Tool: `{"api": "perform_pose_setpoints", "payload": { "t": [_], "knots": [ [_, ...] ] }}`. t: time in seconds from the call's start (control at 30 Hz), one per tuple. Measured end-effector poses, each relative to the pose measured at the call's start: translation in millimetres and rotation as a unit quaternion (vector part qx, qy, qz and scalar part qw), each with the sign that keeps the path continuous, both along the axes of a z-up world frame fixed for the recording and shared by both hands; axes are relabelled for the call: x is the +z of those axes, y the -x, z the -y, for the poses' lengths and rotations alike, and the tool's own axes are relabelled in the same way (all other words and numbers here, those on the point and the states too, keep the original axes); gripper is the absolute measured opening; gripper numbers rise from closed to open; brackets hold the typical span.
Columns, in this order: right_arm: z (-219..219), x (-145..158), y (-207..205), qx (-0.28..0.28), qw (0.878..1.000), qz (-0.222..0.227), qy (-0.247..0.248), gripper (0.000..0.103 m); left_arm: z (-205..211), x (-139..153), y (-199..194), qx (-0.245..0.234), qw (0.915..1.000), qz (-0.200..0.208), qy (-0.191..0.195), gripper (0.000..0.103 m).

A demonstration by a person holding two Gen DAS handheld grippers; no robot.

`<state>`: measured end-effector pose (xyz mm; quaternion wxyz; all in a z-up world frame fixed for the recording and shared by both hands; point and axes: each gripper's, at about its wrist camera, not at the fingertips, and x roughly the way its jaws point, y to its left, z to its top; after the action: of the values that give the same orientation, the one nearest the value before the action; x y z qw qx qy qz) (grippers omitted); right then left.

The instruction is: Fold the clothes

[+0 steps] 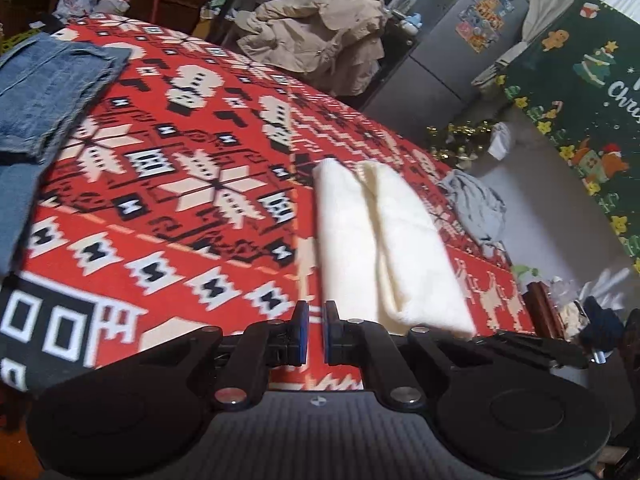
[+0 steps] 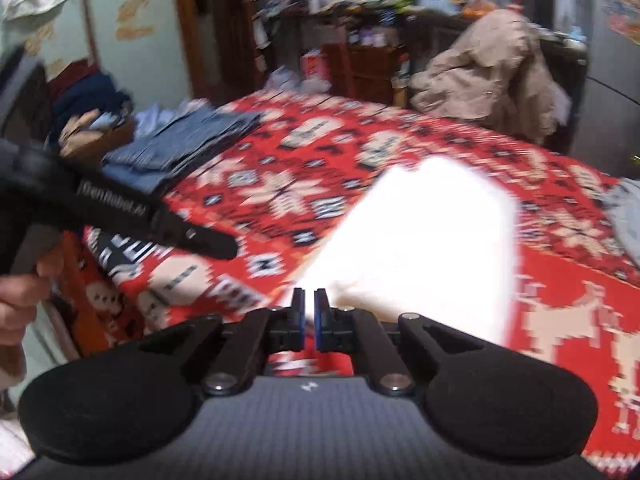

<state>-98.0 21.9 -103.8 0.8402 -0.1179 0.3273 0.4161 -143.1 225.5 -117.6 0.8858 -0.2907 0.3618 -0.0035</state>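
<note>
A folded cream-white garment (image 1: pixel 384 240) lies lengthwise on the red patterned blanket (image 1: pixel 180 200), just ahead and right of my left gripper (image 1: pixel 316 312). That gripper is shut with nothing between its blue pads, hovering over the blanket near the garment's near corner. In the right wrist view the same white garment (image 2: pixel 420 240) is blurred and overexposed. My right gripper (image 2: pixel 309 300) sits at its near left corner, shut and empty. The left gripper (image 2: pixel 216 246) shows there from the side, held by a hand (image 2: pixel 20 292).
Folded blue jeans (image 1: pixel 48 92) lie at the blanket's far left, also visible as jeans (image 2: pixel 180 144). A crumpled grey garment (image 1: pixel 476 208) hangs at the right edge. A beige jacket (image 1: pixel 320 36) is piled beyond the bed, beside a grey fridge (image 1: pixel 460 32) and a green Christmas mat (image 1: pixel 580 100).
</note>
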Motion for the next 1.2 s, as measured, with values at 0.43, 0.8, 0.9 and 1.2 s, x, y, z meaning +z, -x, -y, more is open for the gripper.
{"api": "perform_pose_setpoints", "payload": {
  "t": [0.43, 0.8, 0.9, 1.2],
  "knots": [
    [103.1, 10.3, -40.3, -0.133, 0.990, -0.020, -0.034, 0.024, 26.4, -6.3, -37.4, -0.044, 0.9979, -0.002, 0.047, 0.027],
    [34.2, 3.9, -7.8, -0.014, 0.990, 0.108, 0.085, 0.063, 15.8, -4.1, -30.9, -0.013, 0.9972, -0.008, 0.074, 0.027],
    [12.5, -6.7, -0.5, 0.010, 0.979, 0.154, 0.134, 0.077, 11.2, -1.9, -26.0, -0.008, 0.9976, -0.008, 0.069, 0.027],
    [4.7, -15.3, -20.4, -0.049, 0.972, 0.178, 0.142, 0.053, 8.3, -4.1, -22.6, -0.002, 0.9978, -0.015, 0.064, 0.027]
  ]
}}
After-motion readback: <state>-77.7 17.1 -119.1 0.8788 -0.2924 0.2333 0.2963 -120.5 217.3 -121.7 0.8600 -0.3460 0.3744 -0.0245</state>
